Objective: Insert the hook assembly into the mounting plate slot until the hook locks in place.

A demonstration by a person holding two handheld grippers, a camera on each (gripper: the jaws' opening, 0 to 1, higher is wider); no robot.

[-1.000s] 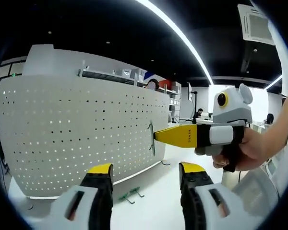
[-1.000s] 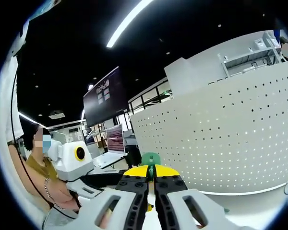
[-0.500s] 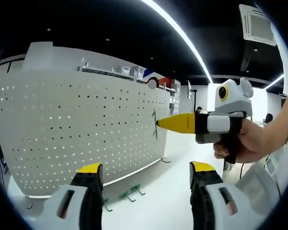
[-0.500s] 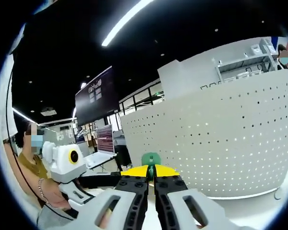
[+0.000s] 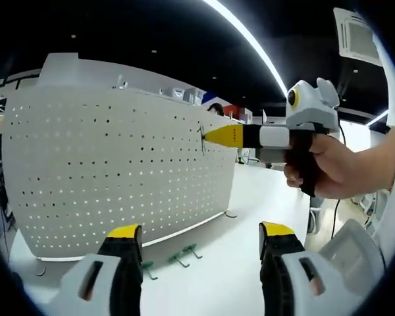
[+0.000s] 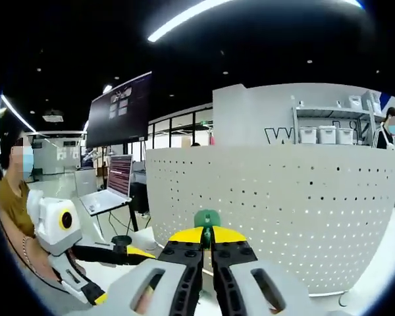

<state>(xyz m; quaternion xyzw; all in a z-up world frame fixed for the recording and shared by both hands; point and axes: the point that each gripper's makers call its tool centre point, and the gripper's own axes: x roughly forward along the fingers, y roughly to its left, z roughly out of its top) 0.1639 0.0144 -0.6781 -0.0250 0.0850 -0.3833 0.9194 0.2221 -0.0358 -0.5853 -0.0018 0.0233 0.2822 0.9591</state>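
My right gripper [image 6: 207, 245] pinches a green hook [image 6: 207, 219] before the pegboard [image 6: 276, 210] — the left gripper view shows its tip at the board; my left gripper [image 5: 196, 238] gapes wide, spare hooks [image 5: 174, 260] lying below the board.

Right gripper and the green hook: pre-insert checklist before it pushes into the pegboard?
1. Green hook clamped in the right gripper: ok, jaws shut on it.
2. Hook tip at the pegboard: ok, in the left gripper view the right gripper's tip meets the board near its top edge.
3. Hook seated in a hole: cannot tell, too small.
4. Left gripper clear of the work: ok, open and low, holding nothing.
5. Spare hooks in sight: ok, lying on the table at the board's foot.
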